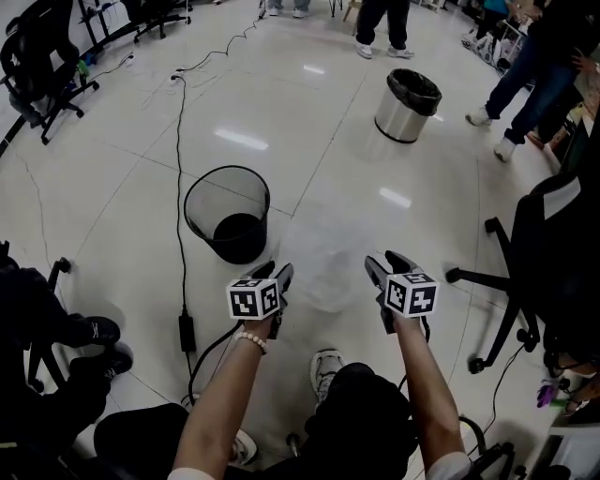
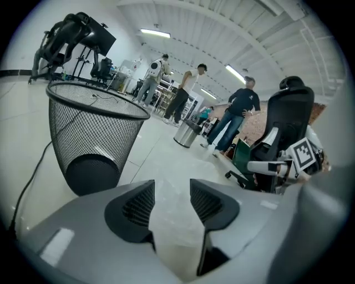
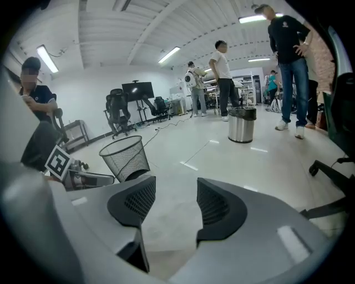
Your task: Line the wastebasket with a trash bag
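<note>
Head view: wastebasket [image 1: 227,170] stands unlined on the floor [image 1: 112,187]; clear trash bag [image 1: 323,253] lies just beside it, between left gripper [image 1: 279,273] and right gripper [image 1: 386,262]; both jaws wide, gripping nothing; pickup, opening and lining are not yet done.

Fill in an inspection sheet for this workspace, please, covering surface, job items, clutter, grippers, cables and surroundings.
Surface: glossy pale floor.
Job's things: black mesh basket upright, unlined; clear bag loose beside it, between the grippers.
Clutter: nothing seen.
Grippers: left gripper and right gripper both open, pinching nothing.
Cables: black cable runs past the basket to an adapter.
Surroundings: steel bin, office chair, people standing.
</note>
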Action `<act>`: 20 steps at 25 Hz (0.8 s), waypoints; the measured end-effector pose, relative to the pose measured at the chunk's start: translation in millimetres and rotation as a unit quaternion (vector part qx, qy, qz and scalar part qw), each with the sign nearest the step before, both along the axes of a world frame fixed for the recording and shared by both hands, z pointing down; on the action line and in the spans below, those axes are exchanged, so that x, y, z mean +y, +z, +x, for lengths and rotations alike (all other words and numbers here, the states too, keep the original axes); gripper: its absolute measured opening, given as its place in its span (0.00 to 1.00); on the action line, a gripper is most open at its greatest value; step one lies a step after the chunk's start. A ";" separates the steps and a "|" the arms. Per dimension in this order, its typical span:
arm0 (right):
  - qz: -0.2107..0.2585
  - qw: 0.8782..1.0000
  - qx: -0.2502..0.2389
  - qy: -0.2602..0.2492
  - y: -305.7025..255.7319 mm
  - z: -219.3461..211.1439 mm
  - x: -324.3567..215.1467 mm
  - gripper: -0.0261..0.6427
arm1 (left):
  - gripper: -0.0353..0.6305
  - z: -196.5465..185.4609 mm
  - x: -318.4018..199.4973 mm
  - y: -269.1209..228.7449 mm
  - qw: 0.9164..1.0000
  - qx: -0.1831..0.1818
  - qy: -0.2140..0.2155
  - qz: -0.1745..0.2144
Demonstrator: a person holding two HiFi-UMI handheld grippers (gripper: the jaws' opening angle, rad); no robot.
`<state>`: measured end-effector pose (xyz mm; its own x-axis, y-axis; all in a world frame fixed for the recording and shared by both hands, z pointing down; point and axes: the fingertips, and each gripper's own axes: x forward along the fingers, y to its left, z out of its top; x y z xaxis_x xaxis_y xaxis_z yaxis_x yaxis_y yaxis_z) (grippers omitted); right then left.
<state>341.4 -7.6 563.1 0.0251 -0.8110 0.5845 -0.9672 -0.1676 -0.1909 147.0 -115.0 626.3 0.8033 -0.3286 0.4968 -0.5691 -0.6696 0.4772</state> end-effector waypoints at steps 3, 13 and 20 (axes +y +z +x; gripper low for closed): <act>-0.024 1.000 -0.003 0.002 25.3 13.2 -7.9 0.41 | 0.40 11.3 -9.2 21.1 1.000 0.000 -0.010 -0.015; -0.087 0.996 -0.033 0.001 99.2 40.8 -35.5 0.48 | 0.42 29.0 -17.2 72.3 0.996 0.014 -0.017 -0.082; -0.083 0.995 0.049 -0.017 96.2 44.9 -50.4 0.04 | 0.07 43.6 -13.9 58.9 0.997 0.029 -0.004 -0.069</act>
